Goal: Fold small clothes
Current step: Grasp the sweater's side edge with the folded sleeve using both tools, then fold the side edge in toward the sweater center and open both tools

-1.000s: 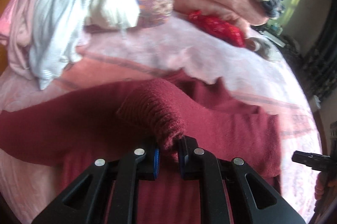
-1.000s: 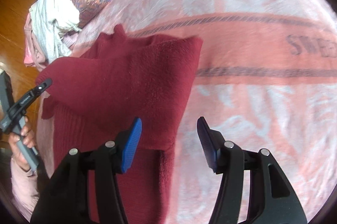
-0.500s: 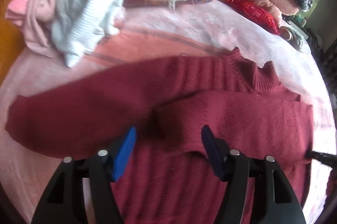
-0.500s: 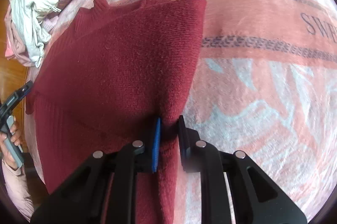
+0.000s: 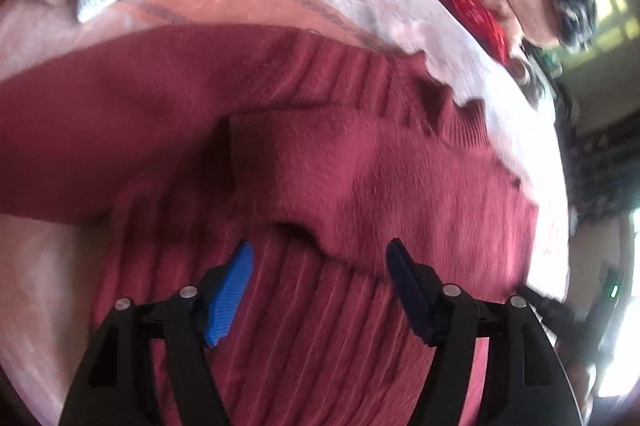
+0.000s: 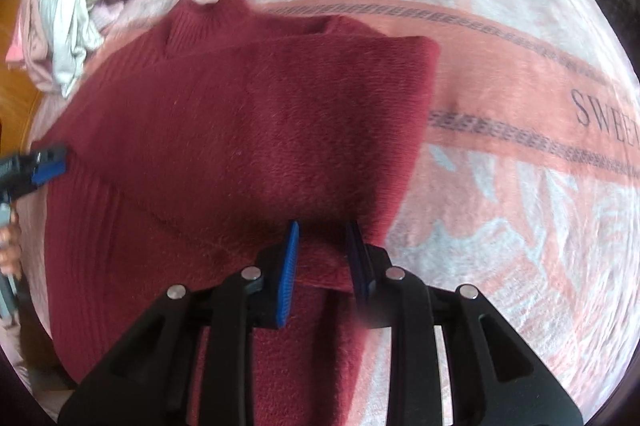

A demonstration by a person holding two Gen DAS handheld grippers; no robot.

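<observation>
Pink blanket (image 6: 500, 226) lies bare beside the sweater (image 6: 260, 129) edge.

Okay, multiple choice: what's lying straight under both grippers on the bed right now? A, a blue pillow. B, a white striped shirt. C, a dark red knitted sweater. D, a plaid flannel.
C: the dark red knitted sweater is spread on the pink blanket beneath both the left gripper and the right gripper.

Pink blanket (image 6: 520, 73): dark woven lettering "SWEE", cut off at right edge of right wrist view.
</observation>
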